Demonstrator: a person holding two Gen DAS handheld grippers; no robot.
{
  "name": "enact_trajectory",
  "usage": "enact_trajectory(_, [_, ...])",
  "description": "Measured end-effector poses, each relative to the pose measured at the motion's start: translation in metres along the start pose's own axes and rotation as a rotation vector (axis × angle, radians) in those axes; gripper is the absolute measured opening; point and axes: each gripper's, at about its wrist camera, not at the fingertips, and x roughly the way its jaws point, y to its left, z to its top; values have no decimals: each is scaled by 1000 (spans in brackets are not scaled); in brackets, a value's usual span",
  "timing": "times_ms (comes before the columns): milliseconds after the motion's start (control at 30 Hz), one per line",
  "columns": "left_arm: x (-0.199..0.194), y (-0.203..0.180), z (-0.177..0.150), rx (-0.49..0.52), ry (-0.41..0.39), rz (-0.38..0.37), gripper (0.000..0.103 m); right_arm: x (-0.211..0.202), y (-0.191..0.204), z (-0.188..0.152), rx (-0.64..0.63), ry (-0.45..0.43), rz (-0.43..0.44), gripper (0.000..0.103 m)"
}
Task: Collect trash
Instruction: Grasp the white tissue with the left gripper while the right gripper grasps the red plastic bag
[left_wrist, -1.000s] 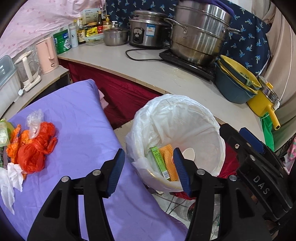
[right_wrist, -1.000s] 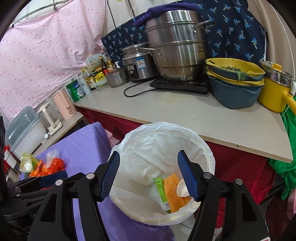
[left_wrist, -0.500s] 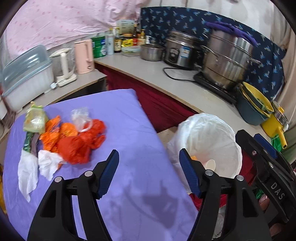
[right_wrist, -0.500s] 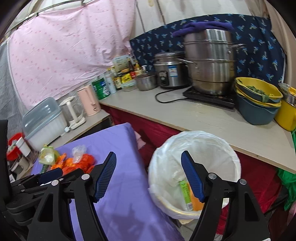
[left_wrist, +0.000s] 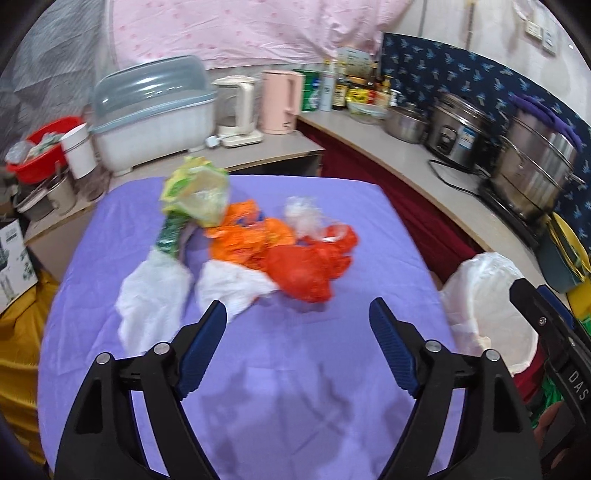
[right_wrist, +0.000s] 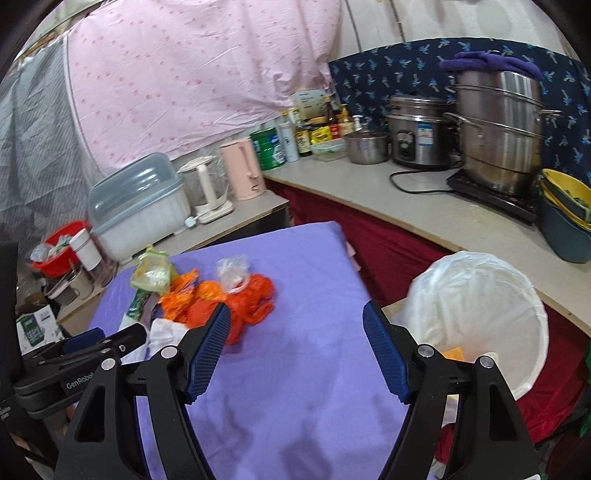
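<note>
Both tools have turned away from the white-lined bin (right_wrist: 476, 317) and now face the heap of trash on the purple worktop (left_wrist: 295, 387); half a second ago the bin sat near the middle of the right view, and one second ago it filled both views, so this looks like a return for the next piece. The left tool (left_wrist: 297, 345) has its jaws wide apart and holds nothing; the right tool (right_wrist: 295, 349) is also spread open and empty. The heap lies ahead of the left tool, not touched: a red plastic bag (left_wrist: 310, 269), orange wrappers (left_wrist: 247, 240), white tissues (left_wrist: 155, 291), a clear bag (left_wrist: 304, 218) and a green-yellow packet (left_wrist: 195, 192). The bin stands at the right edge of the worktop, with an orange wrapper (right_wrist: 452, 353) visible inside it. The task seems partly done, since most trash remains on the worktop; the red bag is nearest to the left tool and is probably the next target.
</note>
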Motion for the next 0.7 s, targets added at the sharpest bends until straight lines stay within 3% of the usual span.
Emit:
enact_trajectory(267, [5,85,-16,-101,37,108,76,29,48,-19,-40,65,50,71])
enact_trajectory(700, [49,160,-38,-198,141,193,76,95,76,-39,-44,168,45,71])
